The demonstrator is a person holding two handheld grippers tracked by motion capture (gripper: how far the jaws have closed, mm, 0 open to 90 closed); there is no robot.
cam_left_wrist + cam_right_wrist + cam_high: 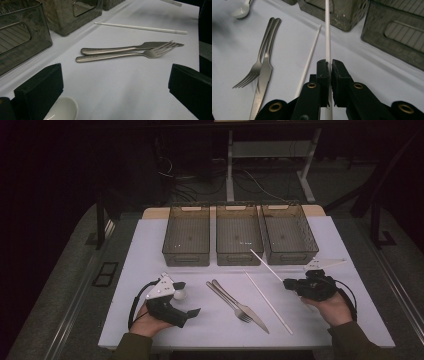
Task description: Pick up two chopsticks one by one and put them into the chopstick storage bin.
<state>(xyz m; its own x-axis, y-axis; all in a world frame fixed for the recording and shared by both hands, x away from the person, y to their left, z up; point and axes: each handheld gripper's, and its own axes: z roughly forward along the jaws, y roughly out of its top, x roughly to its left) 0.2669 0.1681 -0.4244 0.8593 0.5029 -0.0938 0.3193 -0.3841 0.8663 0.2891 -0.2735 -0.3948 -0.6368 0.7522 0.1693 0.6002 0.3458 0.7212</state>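
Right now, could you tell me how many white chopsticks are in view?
2. One chopstick is clamped in the right gripper, its tip raised toward the middle bin. The other chopstick lies flat on the table, right of the knife.

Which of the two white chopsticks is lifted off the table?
The chopstick clamped in the right gripper is the lifted one; its far end points toward the middle bin. The other chopstick lies flat on the table beside the knife.

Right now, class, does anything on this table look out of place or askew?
One white chopstick is off the table, clamped in the right gripper and slanting up toward the middle bin. Its partner lies flat beside the knife and fork.
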